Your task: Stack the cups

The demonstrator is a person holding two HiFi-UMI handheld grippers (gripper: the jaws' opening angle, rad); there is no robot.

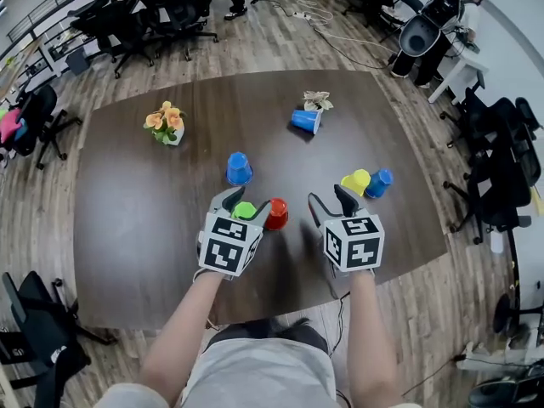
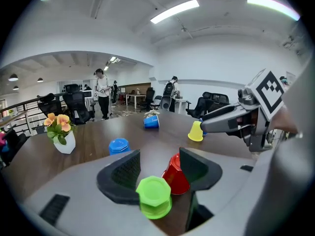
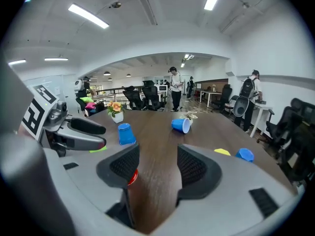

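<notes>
Dark wood surface [image 1: 127, 194] in the head view carries scattered cups; the left hand-held gripper [image 1: 248, 201] sits around a green cup [image 1: 244, 212], with a red cup [image 1: 276, 214] just beside it; the right hand-held gripper [image 1: 329, 198] hangs near a yellow cup [image 1: 355, 181].

Left gripper view: jaws wide; the upside-down green cup [image 2: 154, 196] stands low between them, with no pad pressing it; the red cup [image 2: 174, 176] is by the right jaw.

Right gripper view: jaws wide, with only bare surface between; the red cup [image 3: 132, 177] peeks past the left jaw.

Green cup [image 1: 244, 211] and red cup [image 1: 276, 215] stand inverted, side by side.
</notes>
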